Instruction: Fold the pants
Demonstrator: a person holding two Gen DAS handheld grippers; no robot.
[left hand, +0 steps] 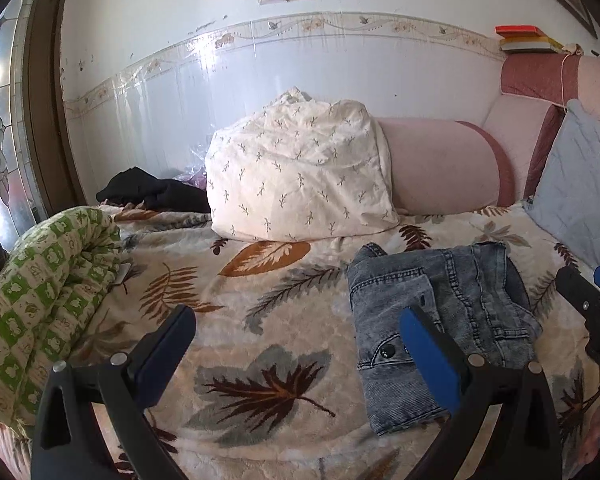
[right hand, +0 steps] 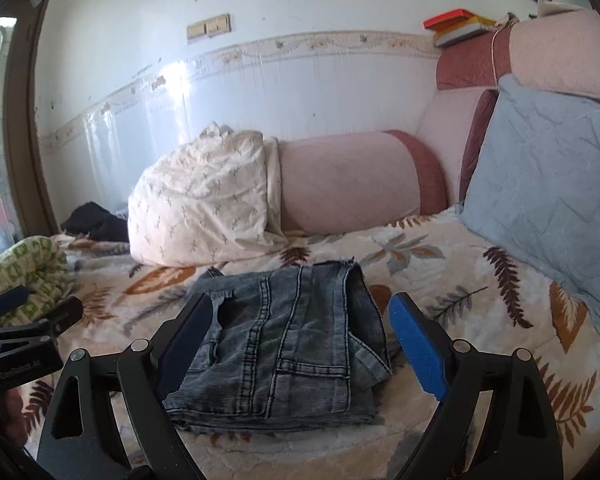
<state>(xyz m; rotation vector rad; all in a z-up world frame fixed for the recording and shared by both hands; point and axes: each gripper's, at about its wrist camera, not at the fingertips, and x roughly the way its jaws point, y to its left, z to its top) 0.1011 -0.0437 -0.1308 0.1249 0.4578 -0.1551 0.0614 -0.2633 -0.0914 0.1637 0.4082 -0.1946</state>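
Observation:
Grey-blue denim pants lie folded into a compact stack on the leaf-print blanket; they fill the centre of the right wrist view. My left gripper is open and empty, hovering above the blanket to the left of the pants, with its right finger over their left part. My right gripper is open and empty, held just above the near part of the pants with one finger on each side. The right gripper also shows at the right edge of the left wrist view.
A white leaf-print pillow and a pink bolster lie at the back against the wall. A light blue cushion leans at the right. A green rolled quilt lies at the left, with dark clothing behind it.

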